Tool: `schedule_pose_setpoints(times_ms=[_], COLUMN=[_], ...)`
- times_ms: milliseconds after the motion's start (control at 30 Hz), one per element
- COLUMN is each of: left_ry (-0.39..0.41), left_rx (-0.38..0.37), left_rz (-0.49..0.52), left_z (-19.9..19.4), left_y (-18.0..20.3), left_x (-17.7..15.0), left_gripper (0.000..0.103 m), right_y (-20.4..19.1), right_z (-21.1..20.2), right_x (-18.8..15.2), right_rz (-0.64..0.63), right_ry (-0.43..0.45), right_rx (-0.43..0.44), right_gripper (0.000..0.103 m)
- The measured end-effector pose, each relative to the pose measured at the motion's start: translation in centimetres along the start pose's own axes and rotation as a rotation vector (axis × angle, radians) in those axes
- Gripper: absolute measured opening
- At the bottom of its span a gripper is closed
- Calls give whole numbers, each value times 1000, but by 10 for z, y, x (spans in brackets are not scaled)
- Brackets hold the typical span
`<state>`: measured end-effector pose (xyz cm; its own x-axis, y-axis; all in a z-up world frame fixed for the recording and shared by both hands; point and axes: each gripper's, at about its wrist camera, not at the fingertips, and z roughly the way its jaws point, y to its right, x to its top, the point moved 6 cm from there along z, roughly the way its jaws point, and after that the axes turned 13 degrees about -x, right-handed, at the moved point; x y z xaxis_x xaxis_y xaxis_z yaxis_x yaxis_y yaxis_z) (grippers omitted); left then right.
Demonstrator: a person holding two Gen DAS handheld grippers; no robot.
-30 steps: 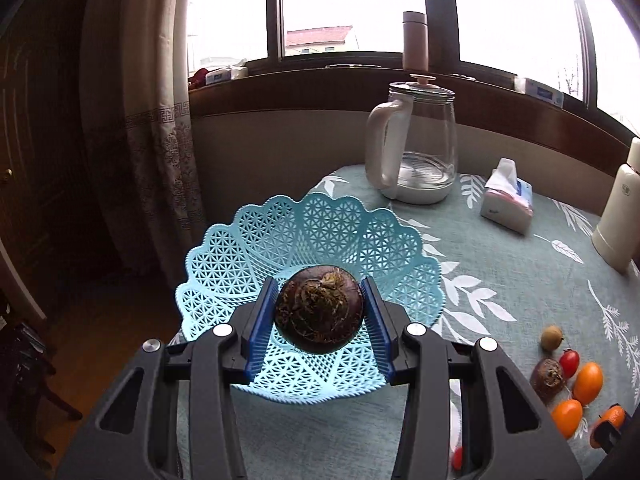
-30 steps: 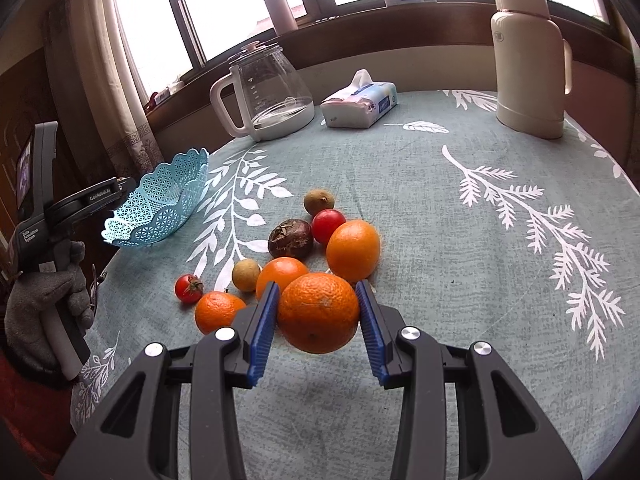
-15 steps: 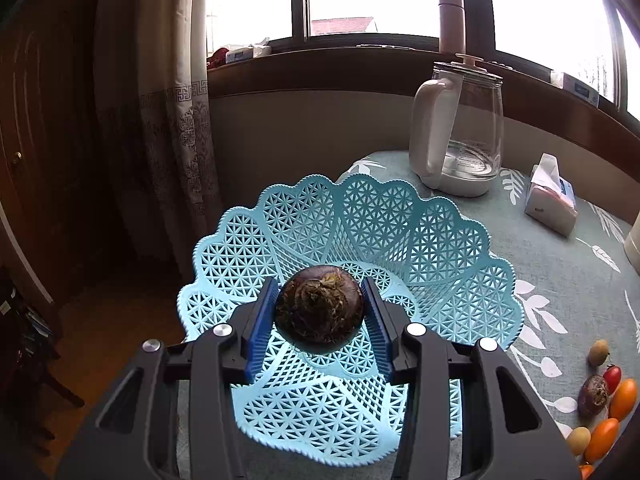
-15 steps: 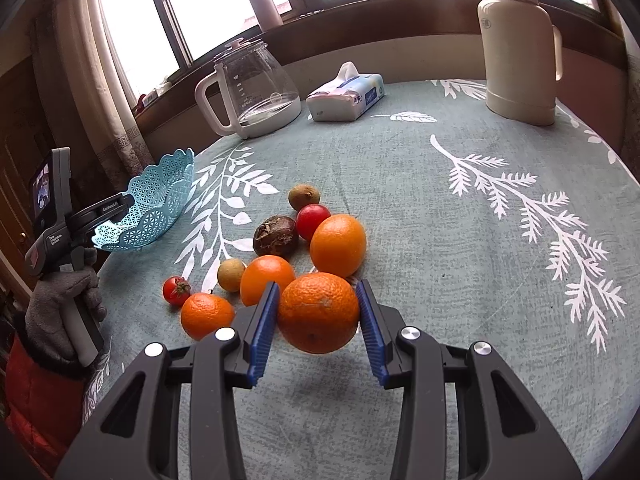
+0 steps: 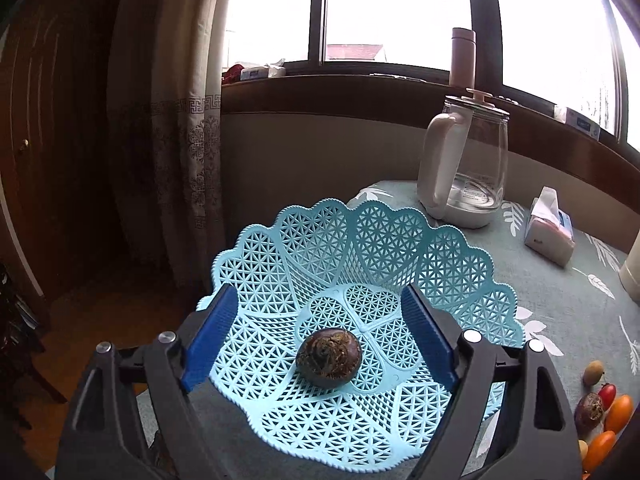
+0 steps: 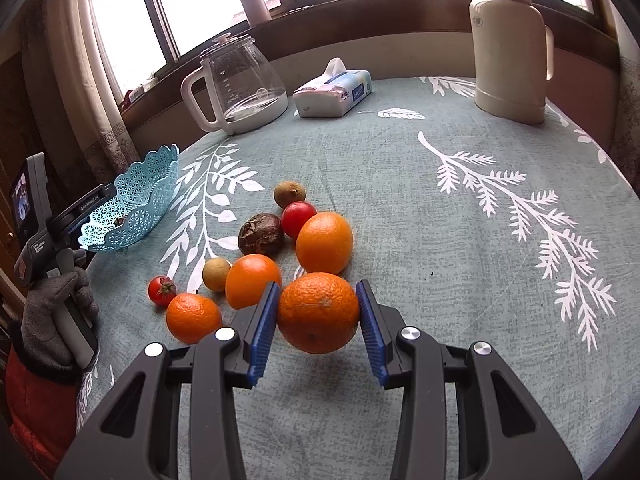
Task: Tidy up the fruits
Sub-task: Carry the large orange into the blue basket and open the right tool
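Passion fruit (image 5: 329, 358) in basket (image 5: 460, 264)

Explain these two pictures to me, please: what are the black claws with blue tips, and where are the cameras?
There is no robot here. A person holds a hand-grip claw in each hand, and a wide-angle camera on each claw looks forward along its two fingers.

The left claw is open over a blue basket; a dark brown fruit lies loose inside it.

The right claw is shut on an orange, lifted above the tablecloth. Oranges, small tomatoes and brownish fruits remain on the cloth, with a glass kettle, a tissue pack and a cream flask behind. The person's gloved hand shows at the left.
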<state>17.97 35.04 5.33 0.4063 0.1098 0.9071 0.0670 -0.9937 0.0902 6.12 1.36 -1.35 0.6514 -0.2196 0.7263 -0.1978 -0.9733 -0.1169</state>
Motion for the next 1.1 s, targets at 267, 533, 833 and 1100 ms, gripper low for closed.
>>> schedule_pose_setpoints(times_ms=[267,533,833,1100], left_ry=[106,131,149,152], left_rx=[49,70,99,125], left_rz=[-97,-140,-152,-128], left_z=[-23,-32,-37,-36], left_y=[-23,-31,-36,-32], left_x=[6,5,4,4], left_gripper=[89,90,90,90], right_y=[-30,-108,-200,-234], right_z=[-13,-7,30,67], right_x=[32,75,100,108], right_rz=[-27,-113,-208,-225], right_ry=[42,58,22,-32], right_rx=[23,124,198,197], right_gripper=[40,40,40,42])
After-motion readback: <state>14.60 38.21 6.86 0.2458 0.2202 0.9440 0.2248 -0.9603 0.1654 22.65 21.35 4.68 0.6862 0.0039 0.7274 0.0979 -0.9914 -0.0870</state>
